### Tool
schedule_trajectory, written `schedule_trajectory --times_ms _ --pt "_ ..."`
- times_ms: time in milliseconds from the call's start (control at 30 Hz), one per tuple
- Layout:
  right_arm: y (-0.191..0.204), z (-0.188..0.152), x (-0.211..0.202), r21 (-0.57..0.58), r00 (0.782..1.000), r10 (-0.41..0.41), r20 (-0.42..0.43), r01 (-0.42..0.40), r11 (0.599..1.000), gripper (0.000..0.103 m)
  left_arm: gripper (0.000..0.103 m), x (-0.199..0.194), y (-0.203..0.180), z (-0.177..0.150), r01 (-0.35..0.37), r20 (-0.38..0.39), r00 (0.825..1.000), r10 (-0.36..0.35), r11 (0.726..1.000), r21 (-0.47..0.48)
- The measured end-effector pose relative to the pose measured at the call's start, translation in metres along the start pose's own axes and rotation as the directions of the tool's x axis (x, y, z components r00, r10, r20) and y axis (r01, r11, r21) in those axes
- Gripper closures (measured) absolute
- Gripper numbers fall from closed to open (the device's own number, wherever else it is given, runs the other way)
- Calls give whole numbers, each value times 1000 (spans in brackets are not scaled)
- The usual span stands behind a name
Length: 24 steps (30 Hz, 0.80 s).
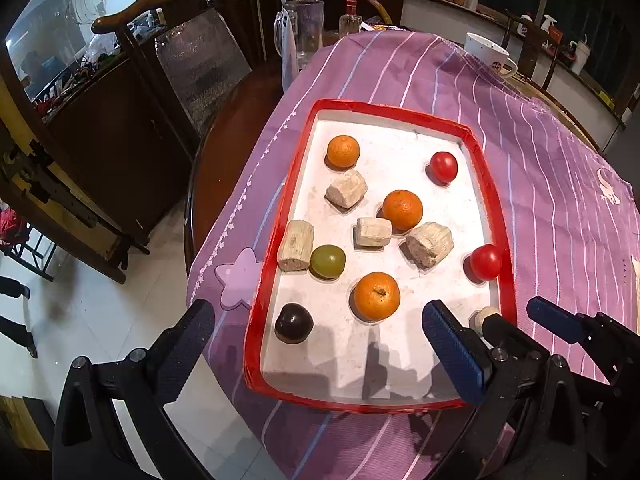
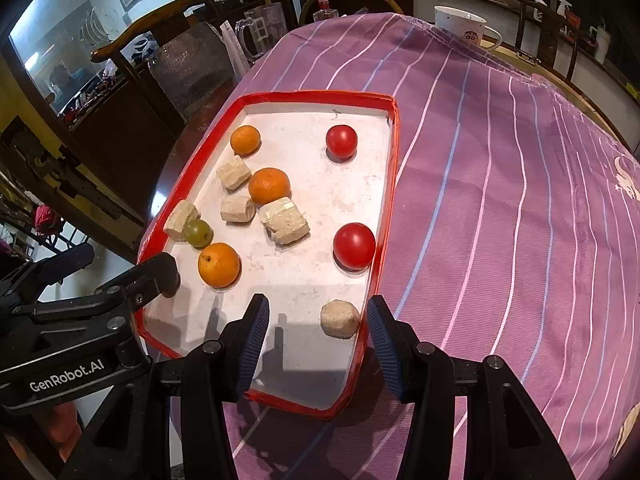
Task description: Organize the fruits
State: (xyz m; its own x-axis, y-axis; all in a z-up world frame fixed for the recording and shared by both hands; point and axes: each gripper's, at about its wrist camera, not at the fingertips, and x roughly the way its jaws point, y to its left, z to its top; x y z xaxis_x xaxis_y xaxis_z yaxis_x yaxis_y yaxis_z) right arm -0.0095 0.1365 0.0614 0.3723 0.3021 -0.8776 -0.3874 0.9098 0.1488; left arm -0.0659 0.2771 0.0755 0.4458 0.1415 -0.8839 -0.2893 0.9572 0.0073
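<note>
Dim dining room, dark wooden chair (image 1: pixel 160 4) and cabinet at left, pale tiled floor below. Round worktop (image 1: pixel 228 148) covered by a purple striped cloth (image 2: pixel 500 200), woven texture, draped over the near edge. White mug (image 2: pixel 460 26) at the far rim, glass pitcher (image 1: pixel 306 28) beyond the tray.

Tray (image 1: pixel 492 184): shallow, rectangular, red border, scuffed white floor, sitting on the cloth near the worktop's left edge. Inside, scattered: three oranges, nearest one (image 1: pixel 377 295) dimpled skin; two glossy red tomatoes, one (image 2: pixel 354 246) against the right wall; a green grape-like fruit (image 1: pixel 328 261) touching a pale rough block (image 1: pixel 295 245); a dark plum (image 1: pixel 294 323) near the front-left corner. More rough beige chunks mid-tray; a rounded one (image 2: pixel 340 318) by the front-right wall.

Left tongs (image 1: pixel 318 346) spread wide, empty, over the tray's near end. Right tongs (image 2: pixel 318 336) also spread, empty, straddling the rounded chunk area and right wall. Bare tray floor at the front; open cloth to the right.
</note>
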Motion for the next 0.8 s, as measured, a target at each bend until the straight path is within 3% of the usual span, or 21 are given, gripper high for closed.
schedule_trajectory --times_ms 800 --pt "5 -5 7 -27 1000 0 -31 0 1000 46 0 9 2 -3 -7 -27 1000 7 1000 -5"
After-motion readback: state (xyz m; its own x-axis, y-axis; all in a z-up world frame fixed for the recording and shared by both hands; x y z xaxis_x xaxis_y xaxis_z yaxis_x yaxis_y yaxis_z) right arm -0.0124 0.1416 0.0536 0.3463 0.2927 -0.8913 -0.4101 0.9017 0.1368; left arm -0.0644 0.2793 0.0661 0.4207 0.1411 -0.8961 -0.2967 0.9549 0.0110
